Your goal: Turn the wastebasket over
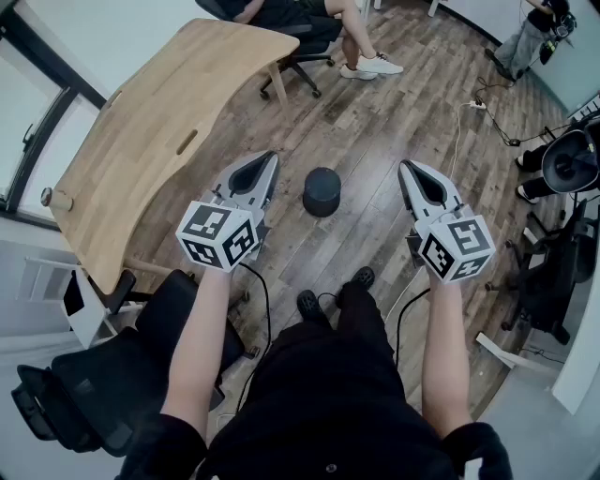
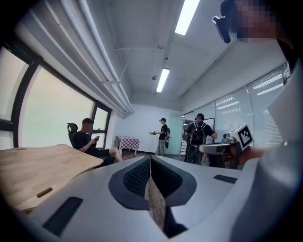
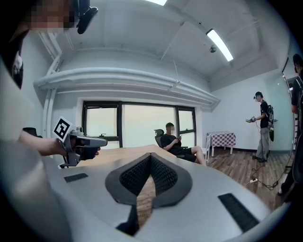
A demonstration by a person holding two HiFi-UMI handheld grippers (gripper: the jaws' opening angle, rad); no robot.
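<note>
The wastebasket [image 1: 322,191] is a small dark round bin standing on the wood floor, seen from above in the head view. It stands between my two grippers and a little beyond their tips. My left gripper [image 1: 270,157] [image 2: 150,159] is held in the air to its left, jaws shut and empty. To its right my right gripper [image 1: 406,167] [image 3: 150,156] is also shut with nothing in it. Both point nearly level, so neither gripper view shows the bin. Each gripper view shows the other gripper: the right gripper [image 2: 228,147] and the left gripper [image 3: 79,142].
A light wooden desk [image 1: 159,141] fills the left side, with a black office chair [image 1: 89,384] near my left leg. A seated person [image 1: 309,23] is beyond the bin. Cables [image 1: 487,112] and more chairs [image 1: 553,272] lie to the right. People [image 2: 162,136] stand at the far wall.
</note>
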